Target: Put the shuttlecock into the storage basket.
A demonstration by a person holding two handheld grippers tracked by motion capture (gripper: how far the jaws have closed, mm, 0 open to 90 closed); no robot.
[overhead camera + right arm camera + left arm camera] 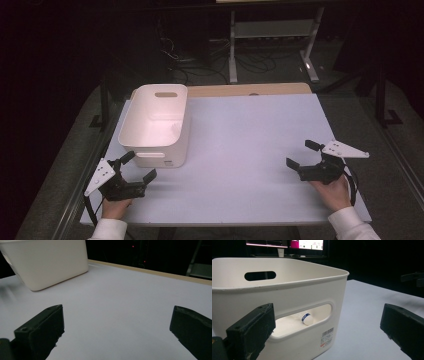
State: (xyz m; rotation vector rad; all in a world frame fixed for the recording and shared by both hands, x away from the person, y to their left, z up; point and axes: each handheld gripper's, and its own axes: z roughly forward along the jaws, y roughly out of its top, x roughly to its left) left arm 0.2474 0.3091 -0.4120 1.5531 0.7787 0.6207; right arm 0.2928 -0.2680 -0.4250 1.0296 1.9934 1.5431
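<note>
Just in front of the white bin [156, 125], at its near corner, the left gripper [138, 166] rests with jaws wide apart, holding nothing. Inside the bin lies a small white object with a blue band [307, 318]. Well to the bin's right, the right gripper [300, 154] is likewise wide open and empty above the table [250, 150].

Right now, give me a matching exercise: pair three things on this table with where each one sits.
Things:
1. white bin
2. left hand-held gripper
3. right hand-held gripper
4. small white object with a blue band

Places:
A. near right of the table, open
B. inside the bin
C. left half of the table
D. just in front of the bin, open

Pairs: 1-C, 2-D, 3-A, 4-B
</note>
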